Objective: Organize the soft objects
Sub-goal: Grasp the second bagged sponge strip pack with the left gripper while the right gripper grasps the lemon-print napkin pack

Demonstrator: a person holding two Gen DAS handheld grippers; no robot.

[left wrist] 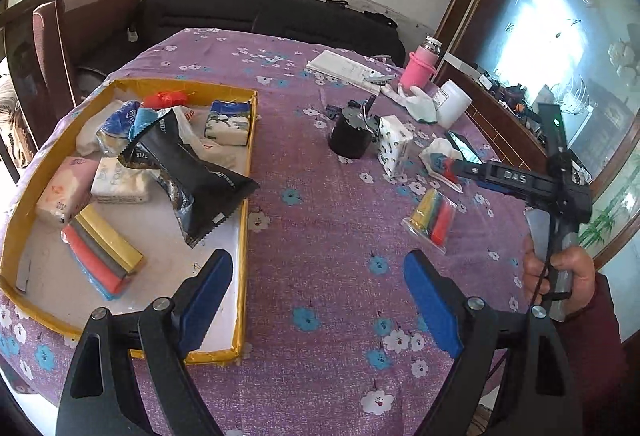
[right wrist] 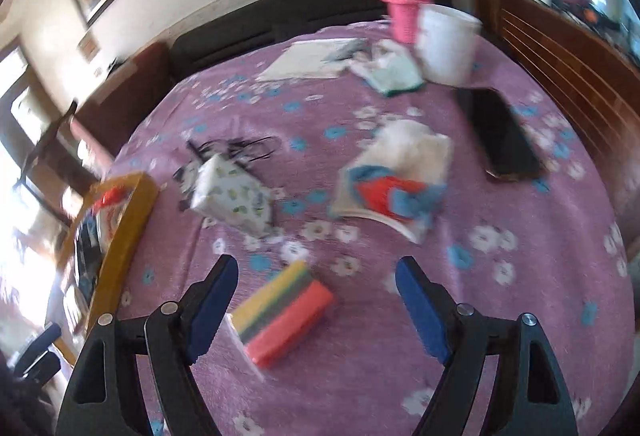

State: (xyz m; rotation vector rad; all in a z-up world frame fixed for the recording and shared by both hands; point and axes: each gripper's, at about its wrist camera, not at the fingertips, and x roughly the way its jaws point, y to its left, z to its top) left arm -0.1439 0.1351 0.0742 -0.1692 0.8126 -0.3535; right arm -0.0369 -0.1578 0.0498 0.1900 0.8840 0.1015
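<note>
Behind black pouch (left wrist: 188,171), tray (left wrist: 244,195) packs half-hidden

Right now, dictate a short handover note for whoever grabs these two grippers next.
Left gripper: open, empty, near the tray corner.
Right gripper: open, empty, over the sponge pack.
Done: tissue packs, black pouch and another sponge pack lie in the tray.
Left on the cloth: sponge pack, tissue pack, rag bundle.

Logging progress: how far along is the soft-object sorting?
Mostly done: the yellow-rimmed tray already holds tissue packs and a black foil pouch. Nothing is held; both grippers are open. Left on the purple cloth: striped sponge pack, white patterned tissue pack, white bag of cloths.
</note>
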